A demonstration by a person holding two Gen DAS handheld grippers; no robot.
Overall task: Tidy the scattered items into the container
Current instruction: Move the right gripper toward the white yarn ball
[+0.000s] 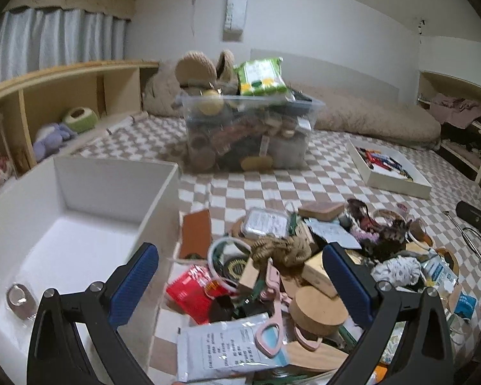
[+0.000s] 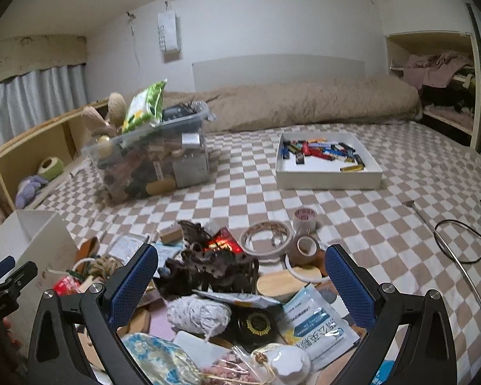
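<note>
A pile of scattered items lies on the checkered bed cover: a red packet [image 1: 192,288], a knotted rope [image 1: 282,250], pink scissors [image 1: 272,317], a round wooden box [image 1: 317,311], a white yarn ball [image 2: 198,314], a dark dried piece [image 2: 215,266] and tape rolls [image 2: 266,239]. A white open box [image 1: 80,224] stands left of the pile with one small metal item [image 1: 19,296] inside; it also shows in the right wrist view [image 2: 32,234]. My left gripper [image 1: 240,279] is open above the pile's left side. My right gripper [image 2: 240,276] is open above the pile's right side. Both are empty.
A full clear plastic bin [image 1: 247,131] stands behind the pile. A shallow white tray of batteries [image 2: 327,160] lies at the right. A rolled beige blanket [image 2: 304,102] lies at the back wall. A wooden shelf [image 1: 64,102] runs along the left. A black cable [image 2: 458,240] lies at the right.
</note>
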